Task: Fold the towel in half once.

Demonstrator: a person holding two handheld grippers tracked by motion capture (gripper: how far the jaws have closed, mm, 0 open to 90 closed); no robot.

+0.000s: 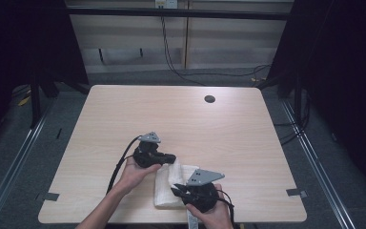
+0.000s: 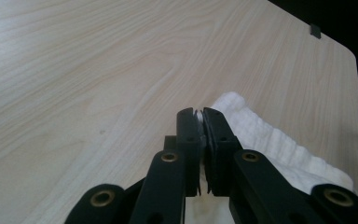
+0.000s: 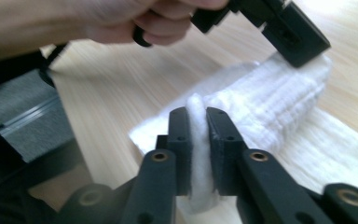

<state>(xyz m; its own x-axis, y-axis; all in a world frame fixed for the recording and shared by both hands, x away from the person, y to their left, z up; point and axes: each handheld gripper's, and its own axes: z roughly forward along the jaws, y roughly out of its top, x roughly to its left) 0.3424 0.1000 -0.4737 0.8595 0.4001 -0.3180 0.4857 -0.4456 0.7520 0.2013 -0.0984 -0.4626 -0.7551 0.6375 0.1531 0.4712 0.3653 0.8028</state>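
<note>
I have a white towel [image 1: 169, 188] lying near the front edge of the bench [image 1: 171, 114], a little right of the middle, and I am working it into a fold. Part of it lies flat on the wood while one edge is lifted and doubled over, which is why each gripper holds a separate spot on that raised edge: two pinch points keep the edge straight as it is carried across.

My left gripper [image 1: 170, 157] reaches in from the left at the towel's far corner. In the left gripper view its jaws stand almost together, with only a thin sliver of white cloth [image 2: 198, 116] showing between the pads, so I judge it clamped on a single layer.

My right gripper [image 1: 177, 191] sits at the towel's near side, by the front edge. In the right gripper view a thick ridge of towel [image 3: 196, 140] is squeezed between the narrow jaws, the pads [image 3: 181, 140] pressing on both sides.

Neither grip looks deep, so I would keep the edge taut and low over the bench.
</note>
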